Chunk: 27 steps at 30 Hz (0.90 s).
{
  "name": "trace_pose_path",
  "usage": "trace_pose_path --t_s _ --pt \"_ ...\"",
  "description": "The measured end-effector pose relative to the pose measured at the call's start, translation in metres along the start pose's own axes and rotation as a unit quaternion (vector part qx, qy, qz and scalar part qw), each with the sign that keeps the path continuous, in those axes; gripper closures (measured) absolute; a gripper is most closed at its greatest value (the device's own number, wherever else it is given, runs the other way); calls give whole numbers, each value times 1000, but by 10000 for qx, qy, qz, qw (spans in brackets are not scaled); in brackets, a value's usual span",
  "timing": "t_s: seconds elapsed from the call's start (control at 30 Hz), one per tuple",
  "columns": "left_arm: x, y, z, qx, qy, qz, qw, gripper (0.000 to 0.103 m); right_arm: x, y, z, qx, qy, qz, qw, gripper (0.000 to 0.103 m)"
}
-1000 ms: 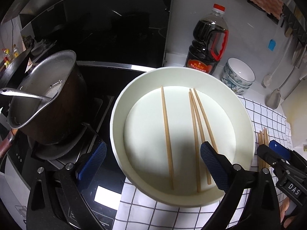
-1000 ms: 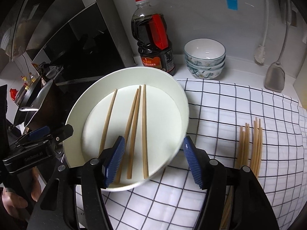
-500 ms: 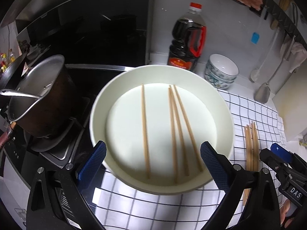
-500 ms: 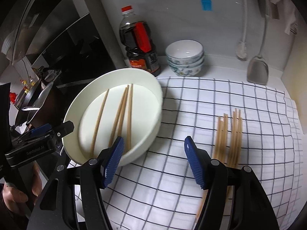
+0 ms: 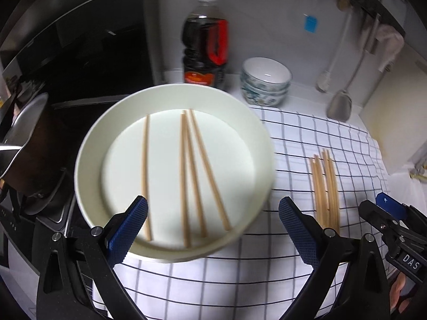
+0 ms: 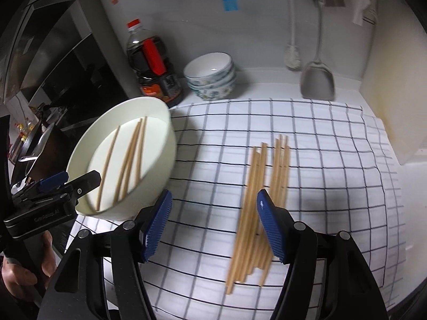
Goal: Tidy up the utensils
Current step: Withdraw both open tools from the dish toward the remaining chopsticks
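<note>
While left tool (image 5: 213, 229) gapes before bowl (image 5: 88, 160) | right tool (image 6: 213, 224) spread wide above chopsticks (image 6: 256, 200)

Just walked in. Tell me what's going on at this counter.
A person with a handheld gripper in each hand is sorting chopsticks. Four chopsticks lie in the white bowl, which sits at the edge of the checked cloth beside the stove. A loose pile of chopsticks remains on the cloth. The right gripper hangs open just above that pile, holding nothing. The left gripper is open too, near the bowl's front rim.
</note>
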<state>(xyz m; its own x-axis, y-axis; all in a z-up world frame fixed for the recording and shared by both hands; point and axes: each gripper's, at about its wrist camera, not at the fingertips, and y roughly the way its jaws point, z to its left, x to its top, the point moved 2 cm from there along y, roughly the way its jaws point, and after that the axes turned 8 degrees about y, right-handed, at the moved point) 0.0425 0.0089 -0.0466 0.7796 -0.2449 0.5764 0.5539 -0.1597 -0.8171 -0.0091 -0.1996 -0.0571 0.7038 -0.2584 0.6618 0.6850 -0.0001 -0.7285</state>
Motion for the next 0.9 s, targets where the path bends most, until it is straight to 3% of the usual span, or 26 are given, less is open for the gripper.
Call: trace_pose_path --t_s 0.33,0.67,0.9 --pt "-3 12 -53 -313 351 46 9989 6 -13 -5 -50 -285 292 -43 9992 39" --pt "-16 27 -104 -618 615 -59 9962 6 -38 20 -107 -690 593 128 9958 39" --pt "-28 50 -124 -549 728 84 9958 6 -45 40 -117 -733 472 236 9959 39"
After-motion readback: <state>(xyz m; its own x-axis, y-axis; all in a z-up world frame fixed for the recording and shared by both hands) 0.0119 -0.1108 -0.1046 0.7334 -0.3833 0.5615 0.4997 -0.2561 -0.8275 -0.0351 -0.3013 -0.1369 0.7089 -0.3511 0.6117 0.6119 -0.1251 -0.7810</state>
